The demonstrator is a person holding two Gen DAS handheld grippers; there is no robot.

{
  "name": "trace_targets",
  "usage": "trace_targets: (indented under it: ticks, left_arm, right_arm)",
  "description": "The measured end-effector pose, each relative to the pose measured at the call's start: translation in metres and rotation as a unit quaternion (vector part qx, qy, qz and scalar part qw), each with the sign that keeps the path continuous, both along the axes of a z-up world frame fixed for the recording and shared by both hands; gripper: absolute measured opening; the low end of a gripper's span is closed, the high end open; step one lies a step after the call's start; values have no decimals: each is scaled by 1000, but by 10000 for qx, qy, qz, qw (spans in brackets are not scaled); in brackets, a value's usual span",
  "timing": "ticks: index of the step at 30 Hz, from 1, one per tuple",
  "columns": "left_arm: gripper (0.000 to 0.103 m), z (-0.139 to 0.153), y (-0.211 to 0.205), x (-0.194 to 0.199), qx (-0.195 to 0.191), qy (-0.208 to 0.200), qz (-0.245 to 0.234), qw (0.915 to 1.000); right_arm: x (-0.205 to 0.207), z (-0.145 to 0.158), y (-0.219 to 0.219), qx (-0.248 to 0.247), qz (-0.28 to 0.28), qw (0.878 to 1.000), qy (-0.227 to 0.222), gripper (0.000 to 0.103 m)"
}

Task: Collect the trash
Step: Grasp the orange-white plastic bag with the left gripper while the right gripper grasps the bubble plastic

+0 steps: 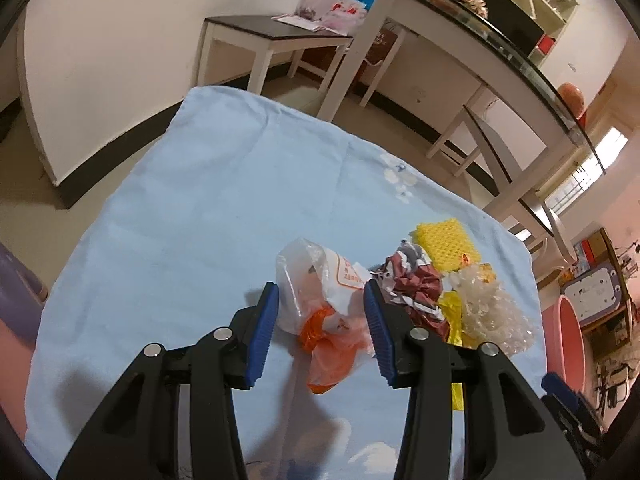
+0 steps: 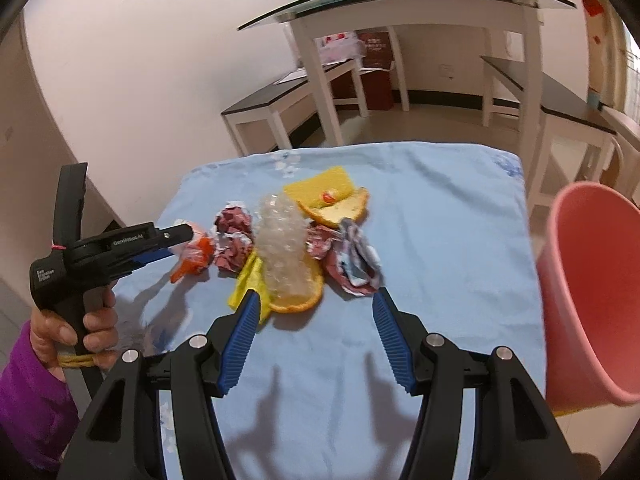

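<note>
Left hand-held gripper sits wide, straddling the crumpled white-and-orange plastic bag to grab it; right hand-held gripper gapes empty before the clear bubble wrap.

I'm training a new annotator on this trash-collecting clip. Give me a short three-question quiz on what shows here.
1. True or false: the left gripper is shut on the plastic bag.
2. Which side of the right gripper is the pink bucket on? A left, B right.
3. What colour is the cloth under the trash?

Key: 1 false, its jaws stand open around the bag; 2 B; 3 light blue.
</note>
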State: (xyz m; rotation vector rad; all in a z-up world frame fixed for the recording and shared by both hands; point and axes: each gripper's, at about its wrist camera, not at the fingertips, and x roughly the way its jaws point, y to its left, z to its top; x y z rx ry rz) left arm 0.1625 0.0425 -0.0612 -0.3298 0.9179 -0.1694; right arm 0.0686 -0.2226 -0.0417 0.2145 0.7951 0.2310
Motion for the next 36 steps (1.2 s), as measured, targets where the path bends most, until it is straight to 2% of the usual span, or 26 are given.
trace_targets:
  ticks: [5, 10, 15, 17, 22, 28, 36]
  left_arm:
    - [22, 6, -1, -7, 42, -185, -81, 9998]
    - [14, 13, 2, -16, 82, -328, -71, 9994]
    - [13, 21, 6, -26, 17, -403, -54, 9992]
    - [13, 25, 6, -29, 20, -449, -56, 9990]
    - [13, 34, 7, -43, 51, -596, -90, 9982]
    - [13, 41, 7, -51, 58, -671, -104, 9977]
    - [13, 53, 1, -67, 36, -816, -184, 9965]
  right_arm:
    - [17, 6, 14, -80, 180, 9997, -110, 58]
    - [34, 6, 23, -88, 247, 9996, -72, 58]
    - [52, -1, 32, -96, 297, 9995, 96, 55]
    - [57, -4, 35, -112, 322, 9992, 183, 35]
    - [58, -9, 38, 41, 328, 9989, 332, 18]
    - [43, -2, 37, 177, 356, 9988, 269, 13]
    - [10, 21, 30, 342, 348, 9988, 7, 13]
